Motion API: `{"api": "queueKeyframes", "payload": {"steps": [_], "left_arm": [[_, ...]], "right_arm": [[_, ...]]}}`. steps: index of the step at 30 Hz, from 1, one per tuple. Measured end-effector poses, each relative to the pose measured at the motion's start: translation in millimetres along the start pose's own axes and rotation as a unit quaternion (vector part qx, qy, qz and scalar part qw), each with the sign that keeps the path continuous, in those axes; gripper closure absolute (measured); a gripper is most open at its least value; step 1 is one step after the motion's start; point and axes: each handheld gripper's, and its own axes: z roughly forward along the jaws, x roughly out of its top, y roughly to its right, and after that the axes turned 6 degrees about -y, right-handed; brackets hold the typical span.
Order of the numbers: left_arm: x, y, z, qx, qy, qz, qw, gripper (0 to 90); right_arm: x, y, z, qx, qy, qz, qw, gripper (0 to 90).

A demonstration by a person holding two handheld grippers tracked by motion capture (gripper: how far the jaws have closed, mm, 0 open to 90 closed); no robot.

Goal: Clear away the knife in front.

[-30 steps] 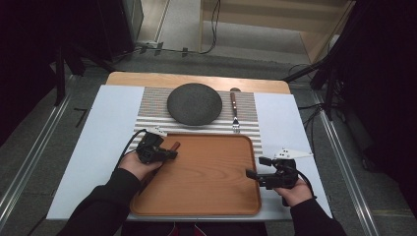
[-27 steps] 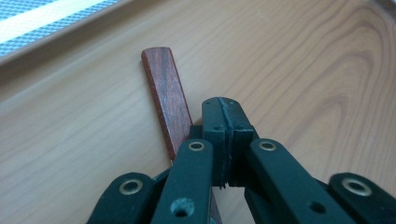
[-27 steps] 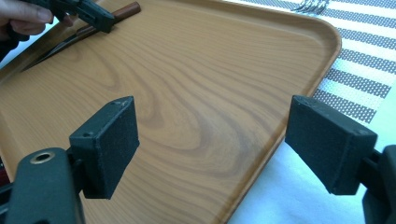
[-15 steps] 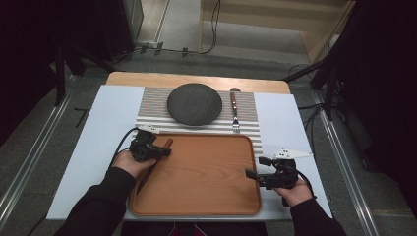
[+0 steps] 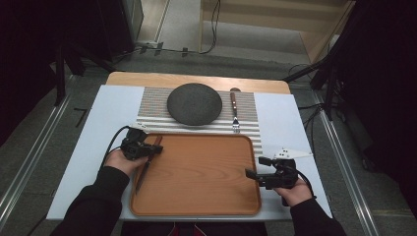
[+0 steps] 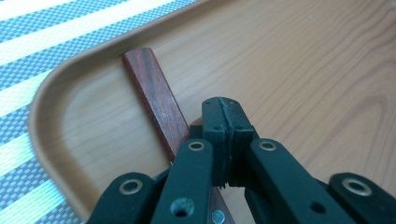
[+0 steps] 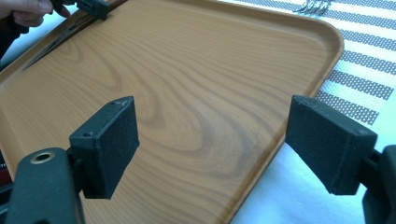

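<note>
Left tongs (image 5: 158, 146) (closed, empty) shifted left over knife (image 5: 145, 167); right tongs (image 5: 252, 173) gape.

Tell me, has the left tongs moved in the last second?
Yes. The left tongs slid left and a little toward the person along the tray's left rim, away from the plate.
</note>
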Motion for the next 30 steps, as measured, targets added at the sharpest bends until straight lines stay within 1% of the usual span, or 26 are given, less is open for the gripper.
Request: {"api": "queueKeyframes", "payload": {"steps": [4, 9, 13, 14, 15, 16, 17, 18, 20, 21, 22, 23, 24, 25, 26, 27, 28, 29, 30], "left_arm": [[-2.1, -3.3, -2.8, 0.005, 0.003, -0.006, 1.0000, 89.9], [-6.5, -5.7, -7.8, 0.012, 0.002, -0.008, 0.9999, 89.0], [-9.7, -8.4, -11.0, 0.013, 0.004, -0.016, 0.9998, 87.6], [-10.2, -8.8, -11.4, 0.011, 0.005, -0.017, 0.9998, 85.5], [-10.5, -9.1, -11.1, 0.005, 0.007, -0.020, 0.9998, 82.0], [-10.3, -8.7, -11.1, 0.001, 0.009, -0.023, 0.9997, 82.0], [-10.0, -8.1, -10.9, -0.004, 0.011, -0.024, 0.9996, 74.7], [-9.7, -7.6, -10.8, -0.006, 0.012, -0.024, 0.9996, 74.7], [-9.4, -6.4, -11.3, -0.016, 0.016, -0.027, 0.9994, 64.7], [-9.2, -5.9, -12.3, -0.020, 0.020, -0.031, 0.9991, 64.7], [-9.1, -4.7, -14.3, -0.028, 0.029, -0.036, 0.9985, 56.0], [-9.0, -3.9, -15.8, -0.033, 0.035, -0.038, 0.9981, 56.0], [-8.6, -2.3, -17.9, -0.038, 0.039, -0.044, 0.9975, 49.2], [-8.5, -0.6, -19.9, -0.046, 0.043, -0.048, 0.9968, 46.4], [-9.1, 1.6, -21.5, -0.051, 0.050, -0.047, 0.9963, 46.4], [-10.6, 4.4, -23.4, -0.053, 0.059, -0.040, 0.9961, 43.7], [-11.8, 6.7, -24.4, -0.054, 0.066, -0.034, 0.9958, 38.3], [-12.6, 8.7, -25.4, -0.052, 0.069, -0.031, 0.9957, 38.3], [-13.5, 10.9, -26.6, -0.050, 0.071, -0.026, 0.9958, 36.4]], "right_arm": [[0.1, 0.0, 0.0, 0.000, 0.000, 0.000, 1.0000, 15.4], [0.5, -0.3, 0.0, 0.004, 0.003, -0.004, 1.0000, 15.8], [0.8, -0.7, 0.1, 0.004, 0.002, -0.005, 1.0000, 15.9], [0.8, -0.7, 0.1, 0.004, 0.002, -0.005, 1.0000, 15.9], [1.1, -1.0, 0.6, 0.005, 0.002, -0.005, 1.0000, 15.9], [1.1, -1.0, 0.6, 0.005, 0.002, -0.005, 1.0000, 15.9], [1.7, -1.6, 1.2, 0.007, 0.003, -0.007, 0.9999, 15.9], [1.7, -1.6, 1.2, 0.007, 0.003, -0.007, 0.9999, 15.9], [3.3, -2.0, 2.6, 0.012, 0.005, -0.010, 0.9999, 16.1], [3.3, -2.0, 2.6, 0.012, 0.005, -0.010, 0.9999, 16.1], [4.3, -2.6, 3.9, 0.014, 0.004, -0.011, 0.9998, 16.1], [4.3, -2.6, 3.9, 0.014, 0.004, -0.011, 0.9998, 16.1], [5.1, -2.9, 4.7, 0.015, 0.002, -0.011, 0.9998, 16.1], [5.5, -3.0, 5.1, 0.016, 0.002, -0.012, 0.9998, 16.1], [5.5, -3.0, 5.1, 0.016, 0.002, -0.012, 0.9998, 16.1], [5.9, -3.1, 5.6, 0.017, 0.002, -0.013, 0.9998, 16.1], [6.9, -3.6, 6.4, 0.018, 0.001, -0.012, 0.9998, 16.0], [6.9, -3.6, 6.4, 0.018, 0.001, -0.012, 0.9998, 16.0], [7.2, -3.7, 6.8, 0.018, 0.001, -0.013, 0.9997, 16.0]]}}
